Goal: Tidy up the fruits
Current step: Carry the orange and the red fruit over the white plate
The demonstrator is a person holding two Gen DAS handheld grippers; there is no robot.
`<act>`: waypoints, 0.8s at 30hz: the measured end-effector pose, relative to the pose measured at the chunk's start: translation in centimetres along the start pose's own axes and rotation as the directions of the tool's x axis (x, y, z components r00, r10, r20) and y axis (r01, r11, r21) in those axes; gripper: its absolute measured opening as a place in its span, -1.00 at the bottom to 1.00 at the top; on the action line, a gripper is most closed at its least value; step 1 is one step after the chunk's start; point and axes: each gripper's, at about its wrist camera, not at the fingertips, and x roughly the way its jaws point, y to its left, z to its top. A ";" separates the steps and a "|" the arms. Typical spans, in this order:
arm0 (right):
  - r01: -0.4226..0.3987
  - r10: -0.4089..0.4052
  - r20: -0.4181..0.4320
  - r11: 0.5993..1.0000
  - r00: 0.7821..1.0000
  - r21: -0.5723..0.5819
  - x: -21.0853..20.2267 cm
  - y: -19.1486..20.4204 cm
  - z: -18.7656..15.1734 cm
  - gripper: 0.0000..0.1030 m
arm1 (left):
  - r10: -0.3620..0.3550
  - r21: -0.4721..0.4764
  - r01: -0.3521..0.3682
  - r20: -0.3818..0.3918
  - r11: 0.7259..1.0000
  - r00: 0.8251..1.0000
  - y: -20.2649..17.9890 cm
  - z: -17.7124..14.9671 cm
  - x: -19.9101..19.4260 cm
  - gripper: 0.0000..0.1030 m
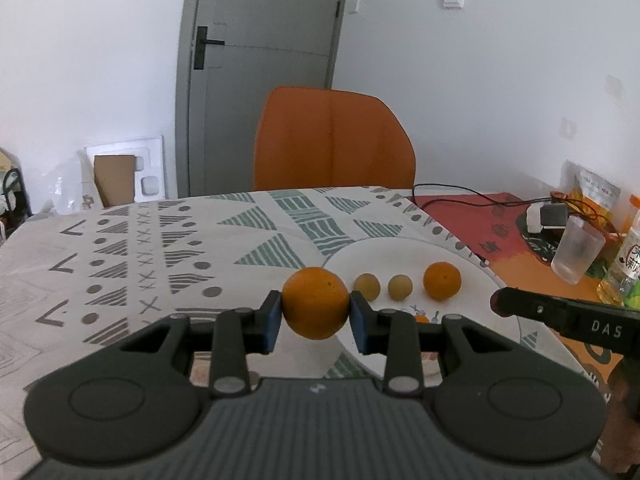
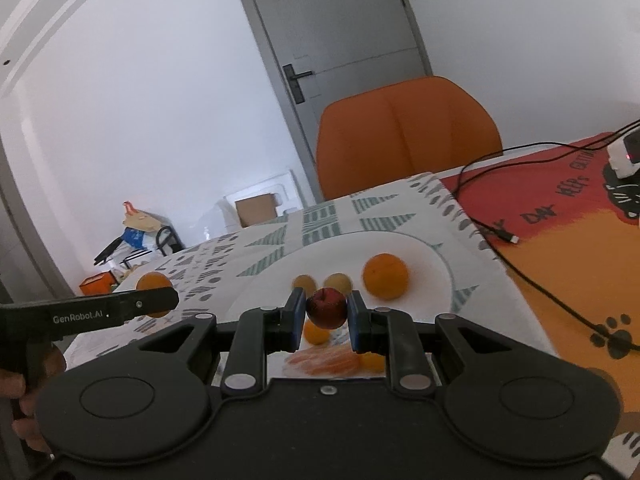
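Left gripper [image 1: 316, 316] clamped on orange [image 1: 316, 308] — seemingly at plate [image 1: 400, 252] rim; right gripper [image 2: 326, 314] on red fruit [image 2: 327, 307].

left wrist: low, near | right wrist: same | shared: plate [image 1: 404, 250]

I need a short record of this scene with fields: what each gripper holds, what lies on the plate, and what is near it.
left gripper: shut on an orange
right gripper: shut on a small red fruit
plate: white, on the patterned tablecloth
on plate: one orange fruit, two small yellowish fruits
nearby: plastic cup, black cable, orange chair
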 end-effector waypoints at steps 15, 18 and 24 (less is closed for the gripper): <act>0.029 -0.028 -0.032 0.999 0.999 0.019 2.2 -2.3 0.4 -0.60 | -0.037 0.032 0.039 -0.066 0.999 0.997 -2.0 0.3 4.7 -0.33; 0.033 -0.032 -0.038 0.999 0.999 0.024 2.6 -2.7 0.3 -0.60 | -0.047 0.034 0.049 -0.080 0.998 0.996 -2.3 0.3 5.5 -0.33; 0.046 -0.044 -0.048 0.998 0.998 0.033 3.1 -3.3 0.4 -0.60 | -0.060 0.037 0.064 -0.104 0.997 0.993 -2.9 0.1 7.1 -0.33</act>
